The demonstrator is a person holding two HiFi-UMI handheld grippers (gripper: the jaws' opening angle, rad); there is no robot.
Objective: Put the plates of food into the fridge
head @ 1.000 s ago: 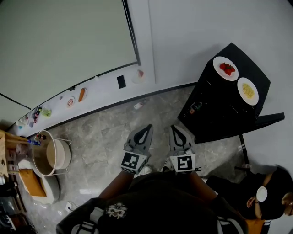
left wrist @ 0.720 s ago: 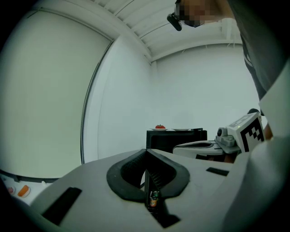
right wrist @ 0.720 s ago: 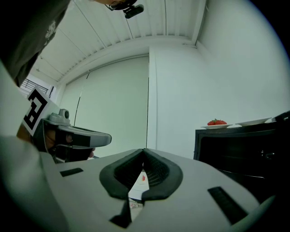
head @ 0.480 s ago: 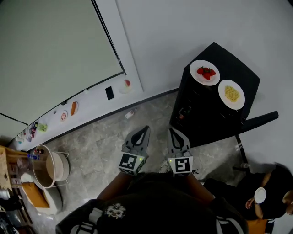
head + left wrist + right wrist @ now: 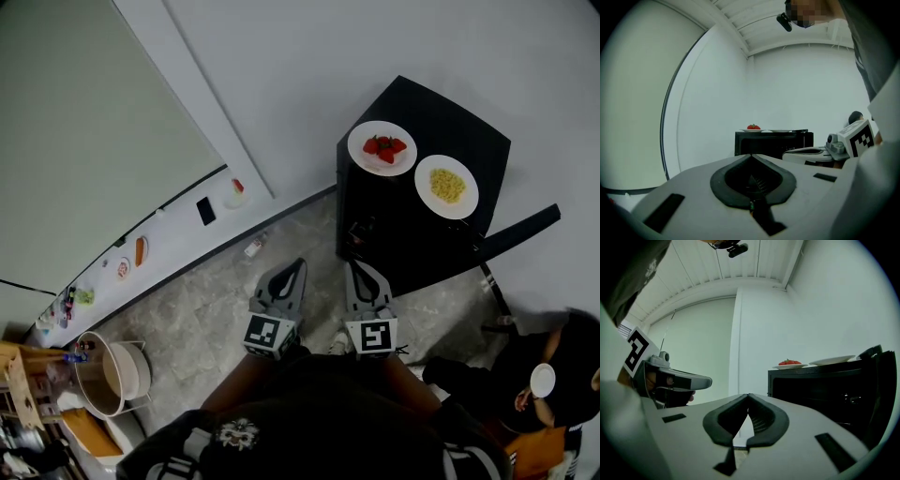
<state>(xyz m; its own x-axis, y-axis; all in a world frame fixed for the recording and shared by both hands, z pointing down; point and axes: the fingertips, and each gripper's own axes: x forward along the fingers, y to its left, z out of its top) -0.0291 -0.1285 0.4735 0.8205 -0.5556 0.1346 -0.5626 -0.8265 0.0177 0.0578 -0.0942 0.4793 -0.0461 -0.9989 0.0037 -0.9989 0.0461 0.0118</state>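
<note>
Two marker cubes (image 5: 269,334) (image 5: 373,336), two plates (image 5: 382,161) (image 5: 446,204)

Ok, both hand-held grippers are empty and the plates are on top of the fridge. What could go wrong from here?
1. The left hand-held gripper and the right hand-held gripper are both shut; they must open before reaching a plate rim.
2. The strawberry plate and the yellow food plate sit close together on the fridge; lifting one could knock the other.
3. The strawberries lie loose, so a tilted plate may spill them.
</note>
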